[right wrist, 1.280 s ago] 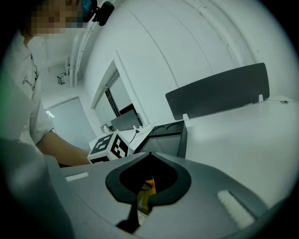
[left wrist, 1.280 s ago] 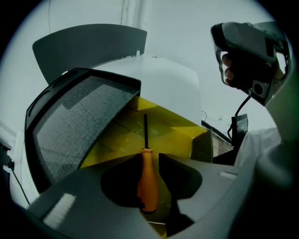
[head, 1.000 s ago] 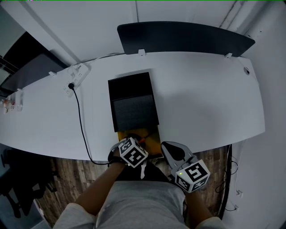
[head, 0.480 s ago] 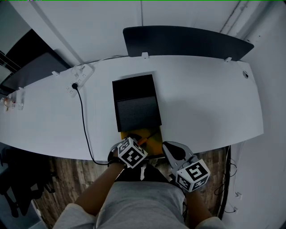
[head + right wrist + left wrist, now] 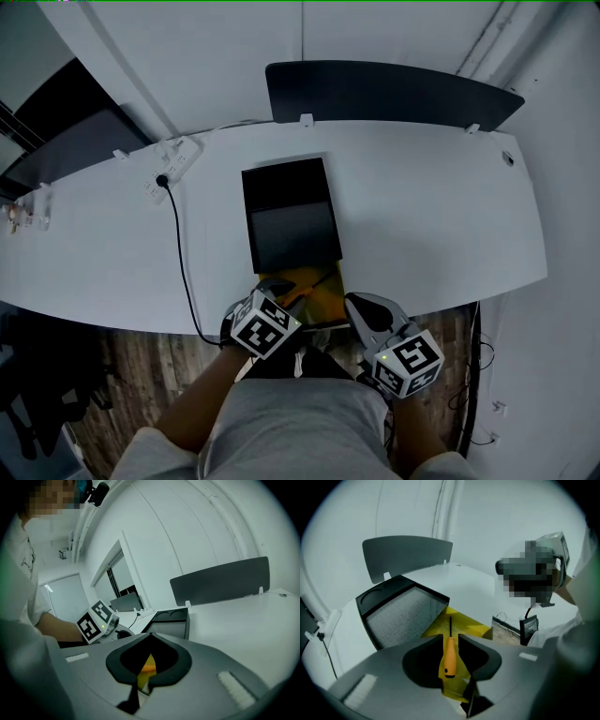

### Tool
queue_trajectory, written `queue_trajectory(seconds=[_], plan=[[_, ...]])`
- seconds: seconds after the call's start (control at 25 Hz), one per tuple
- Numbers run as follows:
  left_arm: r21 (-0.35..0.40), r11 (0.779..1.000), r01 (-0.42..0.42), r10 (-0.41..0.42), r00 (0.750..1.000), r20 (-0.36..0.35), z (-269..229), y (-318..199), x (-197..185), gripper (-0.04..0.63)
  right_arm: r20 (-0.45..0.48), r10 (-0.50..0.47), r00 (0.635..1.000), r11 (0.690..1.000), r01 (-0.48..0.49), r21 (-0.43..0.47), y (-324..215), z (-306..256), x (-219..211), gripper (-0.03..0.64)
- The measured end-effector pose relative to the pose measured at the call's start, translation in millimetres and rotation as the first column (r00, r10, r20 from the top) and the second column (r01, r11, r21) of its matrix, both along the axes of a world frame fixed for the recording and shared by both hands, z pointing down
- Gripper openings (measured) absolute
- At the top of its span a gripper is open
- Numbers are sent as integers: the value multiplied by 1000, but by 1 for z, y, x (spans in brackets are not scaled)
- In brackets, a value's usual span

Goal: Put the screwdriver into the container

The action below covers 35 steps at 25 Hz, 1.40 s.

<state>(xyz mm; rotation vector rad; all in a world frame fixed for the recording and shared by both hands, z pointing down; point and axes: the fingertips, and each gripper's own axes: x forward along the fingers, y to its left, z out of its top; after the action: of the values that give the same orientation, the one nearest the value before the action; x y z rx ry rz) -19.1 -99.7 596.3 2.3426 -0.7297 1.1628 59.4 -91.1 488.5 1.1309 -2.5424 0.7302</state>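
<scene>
An orange-handled screwdriver (image 5: 449, 656) lies on a yellow sheet (image 5: 471, 624) at the table's near edge, its dark shaft pointing toward the black container (image 5: 401, 613). My left gripper (image 5: 450, 638) straddles the handle. Its jaws are closing, and a thin gap still shows on each side of the handle. In the head view the left gripper (image 5: 278, 294) is over the screwdriver (image 5: 296, 293), just in front of the container (image 5: 291, 220). My right gripper (image 5: 355, 303) waits to the right of the sheet, shut and holding nothing. Its tips (image 5: 151, 635) meet in the right gripper view.
A white power strip (image 5: 173, 161) sits at the back left, and its black cable (image 5: 183, 272) runs off the near edge. A dark panel (image 5: 394, 89) stands behind the table. The yellow sheet (image 5: 319, 302) overhangs the table's front edge above the wooden floor (image 5: 159, 375).
The left gripper's cube has shifted slightly toward the near left, low over the yellow sheet. The right gripper has stayed where it was. The head view has drifted a little.
</scene>
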Motion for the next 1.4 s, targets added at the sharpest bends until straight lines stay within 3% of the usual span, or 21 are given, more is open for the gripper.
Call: queue_trajectory(seconds=[0.24, 0.4, 0.64, 1.08, 1.4], plan=[[90, 984, 154, -137, 976, -172, -54, -11, -15, 35, -19, 3, 1000, 1000, -2, 30, -2, -14, -3, 15], [162, 966, 202, -154, 951, -269, -90, -13, -22, 2, -21, 4, 1000, 999, -3, 53, -2, -23, -7, 14], [204, 909, 365, -243, 858, -453, -135, -4, -42, 2, -21, -23, 1000, 997, 24, 68, 1, -35, -18, 15], [229, 857, 461, -317, 823, -471, -143, 13, -70, 2, -11, -69, 998, 996, 70, 63, 5, -41, -33, 14], [230, 854, 467, -325, 823, -467, -147, 10, -71, 2, -33, -91, 995, 994, 93, 62, 4, -40, -36, 14]])
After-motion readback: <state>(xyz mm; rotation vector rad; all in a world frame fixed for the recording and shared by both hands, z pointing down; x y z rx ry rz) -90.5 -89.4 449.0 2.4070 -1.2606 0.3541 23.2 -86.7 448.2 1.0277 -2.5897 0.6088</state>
